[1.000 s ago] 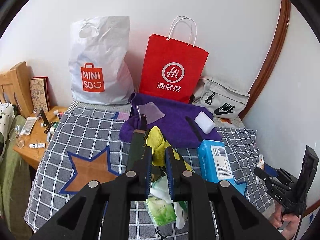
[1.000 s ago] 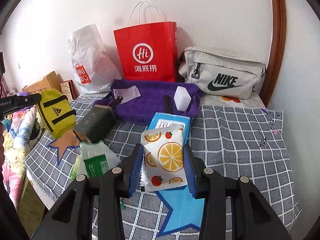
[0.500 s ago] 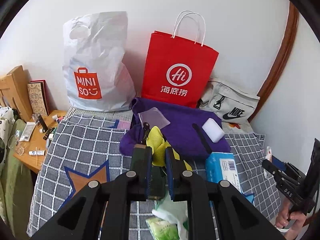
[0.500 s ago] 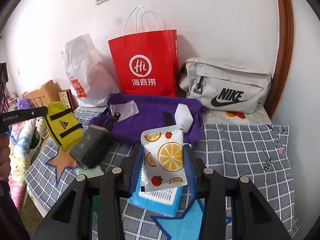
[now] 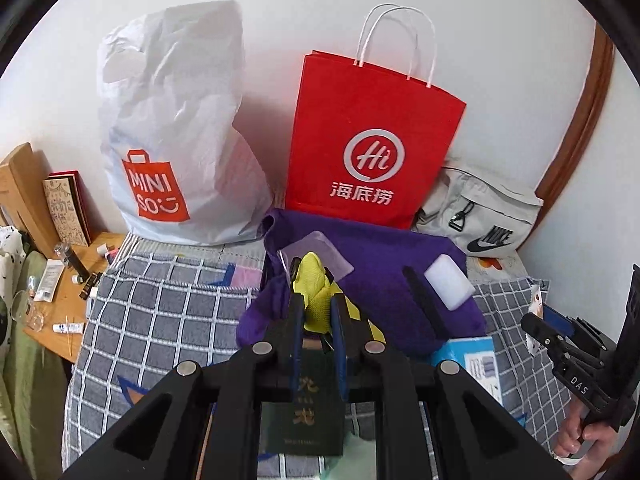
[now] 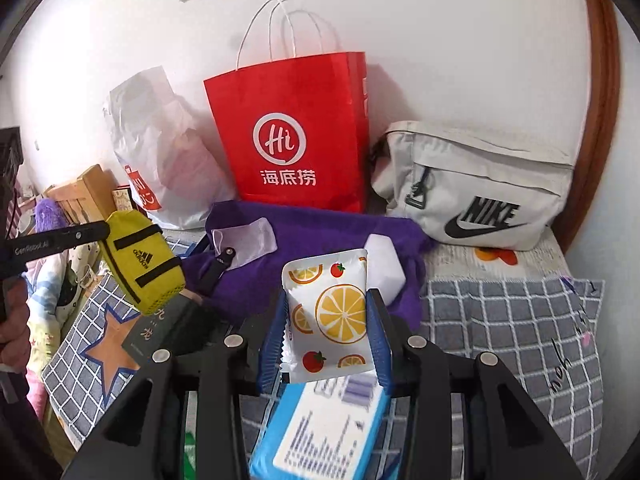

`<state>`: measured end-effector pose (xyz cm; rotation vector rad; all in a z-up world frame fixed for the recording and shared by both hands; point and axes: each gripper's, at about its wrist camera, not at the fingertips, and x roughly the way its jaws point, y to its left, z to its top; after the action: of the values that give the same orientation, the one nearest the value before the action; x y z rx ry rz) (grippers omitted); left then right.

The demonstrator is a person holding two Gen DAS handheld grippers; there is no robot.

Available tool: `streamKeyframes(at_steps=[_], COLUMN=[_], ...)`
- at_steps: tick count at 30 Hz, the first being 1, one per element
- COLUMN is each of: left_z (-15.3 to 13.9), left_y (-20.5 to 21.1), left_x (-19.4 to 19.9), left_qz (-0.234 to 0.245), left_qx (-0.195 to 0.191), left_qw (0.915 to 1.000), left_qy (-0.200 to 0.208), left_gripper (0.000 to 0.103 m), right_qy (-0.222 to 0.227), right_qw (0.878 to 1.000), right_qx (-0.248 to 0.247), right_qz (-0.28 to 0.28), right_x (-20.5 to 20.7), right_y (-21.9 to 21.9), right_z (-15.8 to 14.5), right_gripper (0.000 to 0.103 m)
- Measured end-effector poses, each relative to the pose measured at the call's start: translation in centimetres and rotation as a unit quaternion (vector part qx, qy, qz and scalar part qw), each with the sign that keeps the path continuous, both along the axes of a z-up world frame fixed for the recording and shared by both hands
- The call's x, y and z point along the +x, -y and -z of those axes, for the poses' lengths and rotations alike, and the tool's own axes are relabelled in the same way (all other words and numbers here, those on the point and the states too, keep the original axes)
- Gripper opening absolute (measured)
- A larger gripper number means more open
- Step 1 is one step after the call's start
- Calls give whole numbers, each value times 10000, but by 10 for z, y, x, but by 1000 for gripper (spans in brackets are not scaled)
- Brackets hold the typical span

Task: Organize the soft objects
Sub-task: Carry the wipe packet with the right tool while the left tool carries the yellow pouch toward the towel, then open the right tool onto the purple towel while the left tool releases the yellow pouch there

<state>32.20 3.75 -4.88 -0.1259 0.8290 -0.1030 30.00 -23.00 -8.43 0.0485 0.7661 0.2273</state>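
A: What has the left hand-held gripper (image 5: 317, 316) got?

B: Its blue pads are clamped on a yellow Adidas pouch (image 6: 140, 258), held up in the air above the bed's checked blanket (image 6: 508, 320). In the left wrist view the pouch (image 5: 316, 292) pokes out between the fingers, over a dark green box (image 5: 306, 416).

A: And the right hand-held gripper (image 6: 326, 344)?

B: Closed on a white sachet printed with oranges and tomatoes (image 6: 330, 312), upright between the pads, lifted over a blue tissue pack (image 6: 320, 436).

A: What lies behind them?

B: A purple towel (image 6: 320, 240) spread on the bed, with a clear pouch (image 6: 246, 238) and a white block (image 6: 384, 264) on it. Against the wall stand a white Miniso bag (image 5: 176, 136), a red paper bag (image 5: 372, 144) and a grey Nike bag (image 6: 476, 188).

A: Anything under the left gripper near the bottom edge?

B: Something pale green (image 5: 356, 456), possibly a wipes pack; too little shows to be sure.
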Motion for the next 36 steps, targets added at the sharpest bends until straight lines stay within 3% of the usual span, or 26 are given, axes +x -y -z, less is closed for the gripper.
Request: streamKeyframes(at_steps=[17, 26, 36], left_z=[6, 33, 80], left_y=[-2, 19, 28], left_x=[57, 93, 131], left_qz=[-54, 93, 221], left_qx=[-160, -293, -655], left_qw=[9999, 9992, 9964], left_qy=[-39, -249, -482], left_gripper=[13, 13, 13], right_qy=[-90, -297, -830], right_qw=[9999, 9978, 9951], right_qx=[14, 515, 278], right_qz=[-100, -301, -467], right_x=[75, 99, 116], right_y=[-8, -8, -17], right_z=[12, 43, 79], right_gripper=[40, 40, 40])
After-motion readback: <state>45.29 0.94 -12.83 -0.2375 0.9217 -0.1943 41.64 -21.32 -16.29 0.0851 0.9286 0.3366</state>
